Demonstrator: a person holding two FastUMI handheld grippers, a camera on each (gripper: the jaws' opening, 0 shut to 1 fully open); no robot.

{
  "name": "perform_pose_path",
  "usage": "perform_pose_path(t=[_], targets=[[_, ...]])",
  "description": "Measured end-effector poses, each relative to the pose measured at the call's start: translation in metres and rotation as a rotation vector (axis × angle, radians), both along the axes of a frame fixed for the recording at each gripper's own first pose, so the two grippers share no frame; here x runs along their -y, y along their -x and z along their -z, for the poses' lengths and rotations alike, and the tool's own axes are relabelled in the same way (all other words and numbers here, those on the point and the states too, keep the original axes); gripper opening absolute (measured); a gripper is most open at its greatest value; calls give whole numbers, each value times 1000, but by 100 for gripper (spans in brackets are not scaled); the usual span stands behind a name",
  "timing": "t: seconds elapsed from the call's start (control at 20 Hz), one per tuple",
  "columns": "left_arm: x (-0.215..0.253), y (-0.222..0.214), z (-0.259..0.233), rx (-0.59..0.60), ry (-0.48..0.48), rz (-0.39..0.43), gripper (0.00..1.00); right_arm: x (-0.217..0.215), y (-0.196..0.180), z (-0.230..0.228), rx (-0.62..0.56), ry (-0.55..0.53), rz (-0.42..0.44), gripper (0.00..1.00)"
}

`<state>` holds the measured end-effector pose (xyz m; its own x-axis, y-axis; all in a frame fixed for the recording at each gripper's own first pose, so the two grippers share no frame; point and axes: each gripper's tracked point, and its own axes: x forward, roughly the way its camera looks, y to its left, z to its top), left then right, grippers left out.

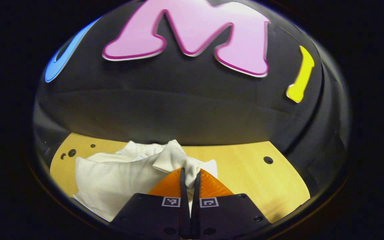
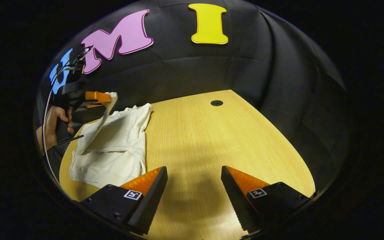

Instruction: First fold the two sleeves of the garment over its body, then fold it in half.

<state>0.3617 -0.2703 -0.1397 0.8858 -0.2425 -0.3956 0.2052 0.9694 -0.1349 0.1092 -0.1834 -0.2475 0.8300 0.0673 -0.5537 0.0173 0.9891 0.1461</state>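
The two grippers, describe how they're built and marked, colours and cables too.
Each gripper has two orange wedge fingers with black ribbed pads on black bodies, each carrying a small square black-and-white marker: see the left gripper and right gripper. In the right gripper view, the left gripper has a black handle and thin dark cables on top.

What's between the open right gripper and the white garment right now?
Nothing: in the right gripper view, bare light wooden tabletop separates the right gripper from the white cloth garment, whose near edge lies beside its left finger.

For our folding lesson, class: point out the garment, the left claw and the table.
garment (image 2: 112, 146): right gripper view, flat white body panel.
left claw (image 1: 189, 176): left gripper view, between fingertips pinching white cloth.
table (image 2: 212, 140): right gripper view, bare wooden top.
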Motion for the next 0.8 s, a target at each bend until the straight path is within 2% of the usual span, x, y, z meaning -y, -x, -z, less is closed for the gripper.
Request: perform_pose_path(t=[0.1,0.2,0.35,0.4,0.5,0.55,0.7,0.8], targets=[[23,-1,11,-24,17,10,7,-1,3,0,2,-2,-1,99],[34,-3,14,-32,59,8,12,-3,4,1,0,-4,-7,99],[45,2,7,-17,106,32,27,-6,4,0,3,-11,-17,99],[45,5,2,-1,112,46,39,-9,3,1,2,-14,-20,99],[31,11,-5,27,83,43,82,-17,1,1,-3,-18,-29,99],[20,17,-4,36,64,33,100,-20,1,3,-5,-21,-35,99],[-42,47,-1,51,-4,-28,99,-38,-2,5,-20,-43,-59,99],[-96,72,10,39,-58,-95,99,-55,-5,5,-29,-62,-74,99]])
